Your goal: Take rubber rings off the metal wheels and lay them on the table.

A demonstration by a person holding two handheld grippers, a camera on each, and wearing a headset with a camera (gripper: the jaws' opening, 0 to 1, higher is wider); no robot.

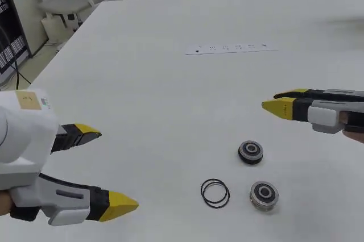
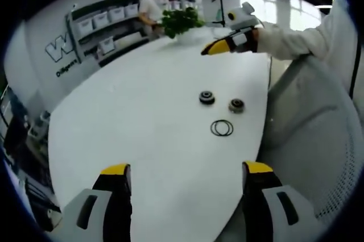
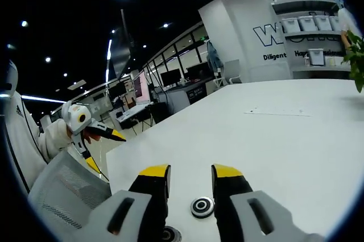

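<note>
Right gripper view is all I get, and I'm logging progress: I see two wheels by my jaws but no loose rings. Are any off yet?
Observer: Yes. The head view shows two black rubber rings lying overlapped on the table, just left of the nearer wheel.
Operator: Is the left gripper carrying one?
Observer: No. In its own view the left gripper is open, jaws wide apart, nothing between them.
Operator: Where does my gripper sit relative to the wheels?
Observer: The head view puts the right gripper above the table beyond the farther wheel, touching neither wheel.
</note>
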